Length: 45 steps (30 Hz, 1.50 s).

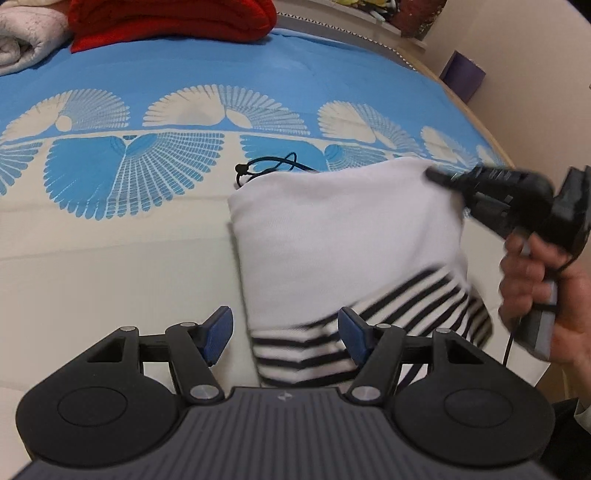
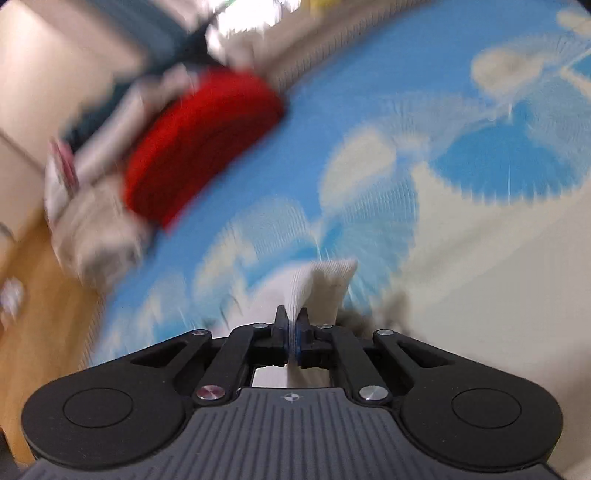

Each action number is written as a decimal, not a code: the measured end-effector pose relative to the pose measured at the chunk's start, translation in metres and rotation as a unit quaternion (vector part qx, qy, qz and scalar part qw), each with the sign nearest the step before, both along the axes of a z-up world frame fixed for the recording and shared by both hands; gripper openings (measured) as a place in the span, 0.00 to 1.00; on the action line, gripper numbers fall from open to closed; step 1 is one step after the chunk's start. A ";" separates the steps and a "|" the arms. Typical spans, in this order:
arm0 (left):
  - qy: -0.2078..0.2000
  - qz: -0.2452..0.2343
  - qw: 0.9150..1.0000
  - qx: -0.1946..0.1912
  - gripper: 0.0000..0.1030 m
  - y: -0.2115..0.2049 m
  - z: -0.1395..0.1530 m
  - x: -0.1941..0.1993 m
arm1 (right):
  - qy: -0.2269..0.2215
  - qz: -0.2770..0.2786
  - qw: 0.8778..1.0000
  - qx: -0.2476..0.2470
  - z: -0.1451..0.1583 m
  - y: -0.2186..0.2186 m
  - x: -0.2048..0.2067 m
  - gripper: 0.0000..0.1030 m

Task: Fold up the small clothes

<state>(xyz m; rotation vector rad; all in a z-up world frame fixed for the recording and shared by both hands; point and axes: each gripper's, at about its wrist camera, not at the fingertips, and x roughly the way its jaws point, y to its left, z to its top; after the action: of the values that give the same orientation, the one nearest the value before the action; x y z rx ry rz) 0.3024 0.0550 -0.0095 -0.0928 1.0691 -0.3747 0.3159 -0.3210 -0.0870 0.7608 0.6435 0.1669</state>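
Observation:
A small white garment [image 1: 340, 236] with black-striped parts [image 1: 388, 317] lies partly folded on the bed. My left gripper [image 1: 284, 334] is open, its blue pads [image 1: 218, 332] either side of the garment's striped near edge. My right gripper [image 1: 436, 176] is shut on the garment's far right corner and holds it up; in the right wrist view the white fabric [image 2: 325, 284] is pinched between the closed jaws of my right gripper [image 2: 293, 319]. That view is motion-blurred.
The bed has a blue and cream patterned cover [image 1: 147, 166]. A red folded garment [image 1: 170, 22] and a pale towel [image 1: 26, 40] lie at the far side. A black cord [image 1: 266, 166] lies just beyond the white garment. The bed's edge [image 1: 476, 122] runs along the right.

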 end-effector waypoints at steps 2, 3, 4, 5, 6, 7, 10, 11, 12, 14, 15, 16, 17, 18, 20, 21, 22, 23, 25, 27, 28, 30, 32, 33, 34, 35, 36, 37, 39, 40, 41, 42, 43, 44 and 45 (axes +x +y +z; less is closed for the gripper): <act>-0.001 -0.006 1.000 -0.006 0.67 -0.005 0.000 -0.001 | 0.007 -0.064 0.998 -0.021 0.003 -0.013 -0.004 0.02; 0.000 -0.011 1.000 -0.010 0.67 -0.009 -0.003 -0.001 | 0.044 -0.100 0.992 -0.058 -0.003 -0.017 -0.003 0.02; 0.003 -0.015 1.000 -0.014 0.68 -0.012 -0.004 -0.002 | 0.087 -0.120 0.985 -0.084 -0.013 -0.020 0.000 0.02; 0.006 -0.019 1.000 -0.017 0.69 -0.016 -0.006 -0.003 | 0.114 -0.119 0.982 -0.094 -0.021 -0.021 0.003 0.02; 0.010 -0.023 1.000 -0.017 0.69 -0.019 -0.009 -0.004 | 0.134 -0.107 0.981 -0.096 -0.029 -0.020 0.006 0.02; 0.018 -0.028 0.999 -0.015 0.69 -0.022 -0.013 -0.005 | 0.135 -0.097 0.982 -0.089 -0.031 -0.019 0.008 0.03; 0.049 -0.042 0.998 0.028 0.69 -0.029 -0.034 -0.007 | 0.118 -0.071 0.989 -0.059 -0.022 -0.018 0.006 0.16; 0.057 -0.044 0.996 0.053 0.71 -0.030 -0.043 -0.009 | 0.107 -0.070 0.990 -0.057 -0.015 -0.020 0.001 0.30; 0.066 -0.044 0.994 0.071 0.74 -0.030 -0.050 -0.010 | 0.098 -0.070 0.991 -0.058 -0.008 -0.021 -0.005 0.37; 0.077 -0.038 0.994 0.067 0.74 -0.024 -0.055 -0.012 | 0.090 -0.060 0.992 -0.062 0.002 -0.026 -0.017 0.46; 0.076 -0.035 0.995 0.058 0.74 -0.022 -0.052 -0.012 | 0.095 -0.046 0.993 -0.061 0.003 -0.028 -0.023 0.47; 0.071 -0.031 0.996 0.051 0.74 -0.019 -0.048 -0.013 | 0.103 -0.029 0.993 -0.056 0.003 -0.032 -0.027 0.47; 0.065 -0.027 0.996 0.046 0.73 -0.017 -0.043 -0.013 | 0.109 -0.012 0.993 -0.050 0.003 -0.035 -0.035 0.48; 0.058 -0.022 0.997 0.038 0.73 -0.015 -0.038 -0.015 | 0.113 0.007 0.993 -0.046 0.003 -0.037 -0.043 0.48; 0.051 -0.016 0.998 0.017 0.73 -0.013 -0.030 -0.016 | 0.121 0.046 0.990 -0.055 0.002 -0.035 -0.057 0.48; 0.049 -0.014 0.999 0.008 0.73 -0.013 -0.027 -0.015 | 0.125 0.074 0.987 -0.066 0.002 -0.030 -0.064 0.49; 0.048 -0.013 0.999 0.004 0.73 -0.013 -0.027 -0.014 | 0.133 0.105 0.982 -0.083 0.001 -0.024 -0.072 0.52; 0.046 -0.012 0.999 0.004 0.73 -0.015 -0.026 -0.015 | 0.144 0.130 0.975 -0.106 -0.002 -0.017 -0.078 0.53; 0.044 -0.013 0.999 0.005 0.73 -0.021 -0.025 -0.015 | 0.166 0.165 0.958 -0.164 -0.011 -0.004 -0.088 0.51; 0.042 -0.011 0.999 -0.001 0.73 -0.025 -0.024 -0.016 | 0.169 0.171 0.951 -0.193 -0.013 0.000 -0.100 0.32; 0.042 -0.009 0.999 -0.006 0.73 -0.026 -0.022 -0.017 | 0.165 0.174 0.955 -0.176 -0.011 -0.003 -0.103 0.02; 0.037 -0.011 0.999 -0.014 0.73 -0.030 -0.019 -0.019 | 0.131 0.173 0.966 -0.139 0.002 -0.013 -0.115 0.02; 0.030 -0.020 0.999 -0.017 0.73 -0.036 -0.017 -0.022 | 0.107 0.174 0.970 -0.129 0.016 -0.021 -0.125 0.02; 0.030 -0.025 0.999 -0.015 0.73 -0.039 -0.017 -0.023 | 0.106 0.171 0.971 -0.129 0.021 -0.026 -0.130 0.02; 0.032 -0.030 0.999 -0.010 0.73 -0.043 -0.020 -0.023 | 0.115 0.169 0.970 -0.133 0.022 -0.031 -0.134 0.02; 0.038 -0.038 0.999 0.004 0.73 -0.048 -0.027 -0.023 | 0.130 0.170 0.966 -0.143 0.019 -0.032 -0.136 0.02; 0.046 -0.045 0.998 0.024 0.74 -0.054 -0.035 -0.022 | 0.151 0.176 0.960 -0.155 0.012 -0.031 -0.136 0.02; 0.055 -0.054 0.996 0.049 0.77 -0.059 -0.046 -0.022 | 0.170 0.182 0.954 -0.166 0.004 -0.029 -0.133 0.02; 0.070 -0.067 0.993 0.068 0.81 -0.065 -0.061 -0.022 | 0.210 0.196 0.935 -0.206 -0.015 -0.020 -0.128 0.02; 0.073 -0.065 0.993 0.066 0.81 -0.065 -0.062 -0.021 | 0.223 0.202 0.929 -0.218 -0.021 -0.016 -0.125 0.02; 0.075 -0.061 0.993 0.065 0.80 -0.064 -0.059 -0.019 | 0.229 0.202 0.926 -0.219 -0.024 -0.013 -0.122 0.02; 0.075 -0.056 0.994 0.063 0.80 -0.062 -0.055 -0.018 | 0.230 0.201 0.927 -0.216 -0.024 -0.014 -0.120 0.02; 0.072 -0.052 0.994 0.059 0.80 -0.060 -0.050 -0.017 | 0.225 0.197 0.930 -0.214 -0.020 -0.014 -0.116 0.03; 0.064 -0.048 0.995 0.050 0.79 -0.057 -0.043 -0.017 | 0.212 0.185 0.935 -0.216 -0.013 -0.015 -0.113 0.03; 0.054 -0.044 0.997 0.038 0.79 -0.052 -0.035 -0.016 | 0.195 0.167 0.940 -0.224 -0.005 -0.016 -0.110 0.04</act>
<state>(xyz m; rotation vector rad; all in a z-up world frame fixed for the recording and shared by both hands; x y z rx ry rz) 0.2864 0.0031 -0.0446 0.0015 1.1962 -0.4107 0.2061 -0.3374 -0.0924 0.2355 1.1434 0.1714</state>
